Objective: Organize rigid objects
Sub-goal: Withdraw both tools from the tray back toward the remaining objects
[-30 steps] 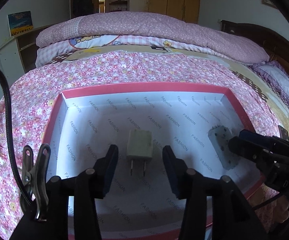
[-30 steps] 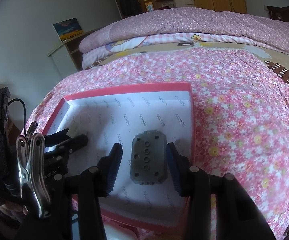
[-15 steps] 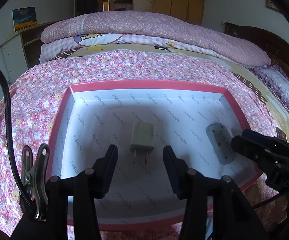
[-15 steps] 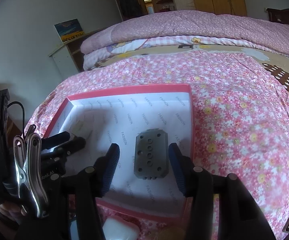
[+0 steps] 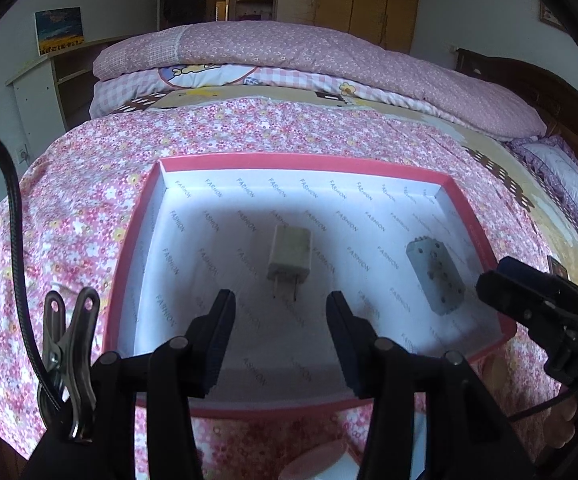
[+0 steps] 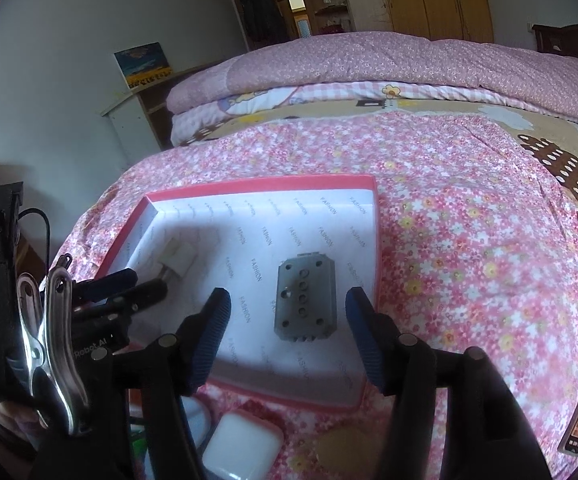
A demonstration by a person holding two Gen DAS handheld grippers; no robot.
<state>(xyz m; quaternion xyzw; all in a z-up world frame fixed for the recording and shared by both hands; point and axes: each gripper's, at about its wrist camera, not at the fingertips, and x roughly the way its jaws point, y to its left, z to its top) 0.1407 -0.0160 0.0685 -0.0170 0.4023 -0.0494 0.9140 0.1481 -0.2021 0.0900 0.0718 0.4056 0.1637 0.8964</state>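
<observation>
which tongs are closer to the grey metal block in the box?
Right. The right tongs straddle the metal block in the box, open, not touching. The left tongs sit further left, at the white charger.

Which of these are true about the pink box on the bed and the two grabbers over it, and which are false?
1. A white plug lies inside the pink box. True.
2. The grey metal block sits on the bedspread outside the box. False: it lies in the box.
3. The right grabber clamps the block. False: its fingers stand apart from it, having just been opening.
4. The left grabber holds nothing. True.
5. The plug and block touch. False: they lie apart.
</observation>
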